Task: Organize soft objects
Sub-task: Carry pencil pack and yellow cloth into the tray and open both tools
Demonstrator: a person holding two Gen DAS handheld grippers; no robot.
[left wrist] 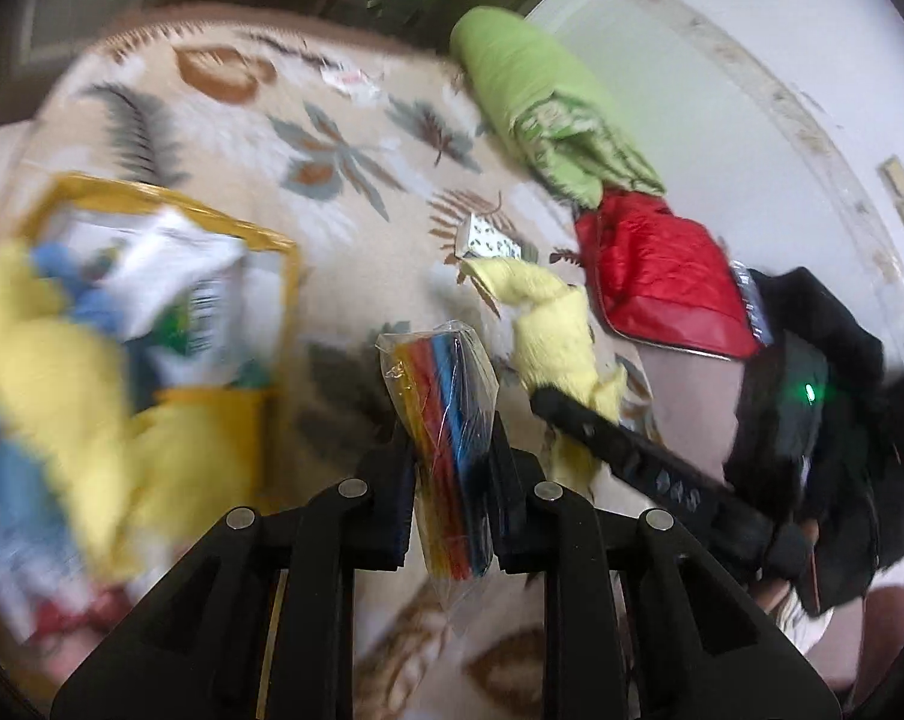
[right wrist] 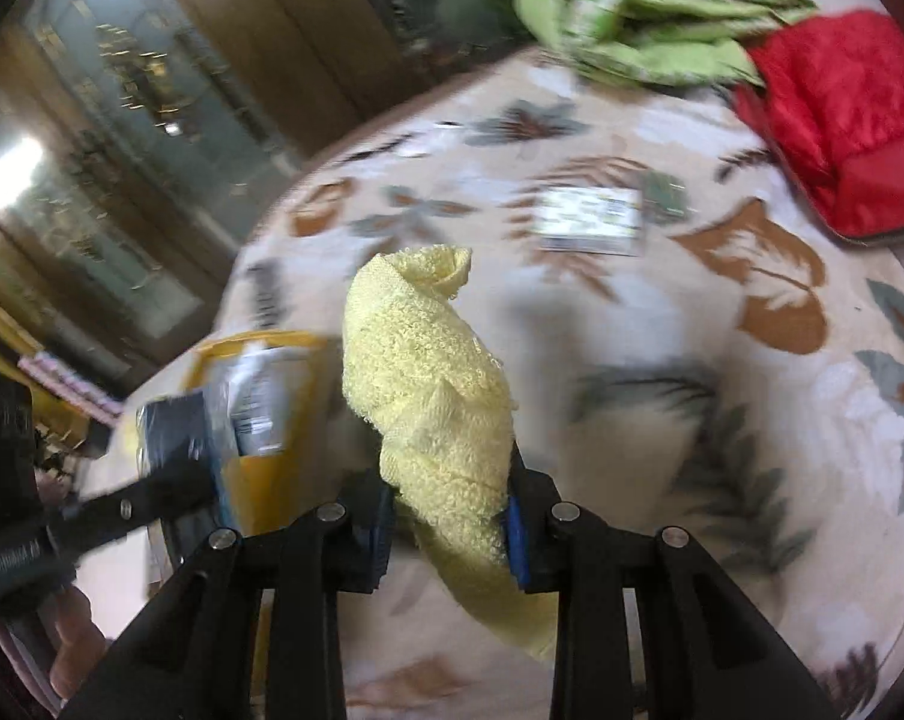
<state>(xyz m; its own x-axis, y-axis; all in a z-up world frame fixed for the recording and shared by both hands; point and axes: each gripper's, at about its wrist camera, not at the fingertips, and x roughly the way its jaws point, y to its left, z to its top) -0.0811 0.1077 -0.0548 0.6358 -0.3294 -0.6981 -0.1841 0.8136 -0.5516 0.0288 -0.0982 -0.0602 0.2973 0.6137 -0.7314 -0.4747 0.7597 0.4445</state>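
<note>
My left gripper [left wrist: 449, 480] is shut on a clear plastic packet of coloured cloths [left wrist: 446, 420], striped yellow, red and blue, held above a leaf-patterned blanket [left wrist: 344, 138]. To its right the right gripper [left wrist: 578, 414] shows as a black bar clamped on a pale yellow towel [left wrist: 551, 324]. In the right wrist view that gripper [right wrist: 449, 516] is shut on the same yellow towel [right wrist: 428, 372], which stands up between the blue pads and hangs below them. A yellow-rimmed bag [left wrist: 170, 300] full of soft items sits at the left; it is blurred [right wrist: 260, 396].
A folded green blanket [left wrist: 542, 114] and a red padded item [left wrist: 662, 276] lie at the far right of the bed. A small patterned packet [left wrist: 491, 240] rests on the blanket [right wrist: 590, 222]. A dark cabinet [right wrist: 122, 138] stands beyond the bed.
</note>
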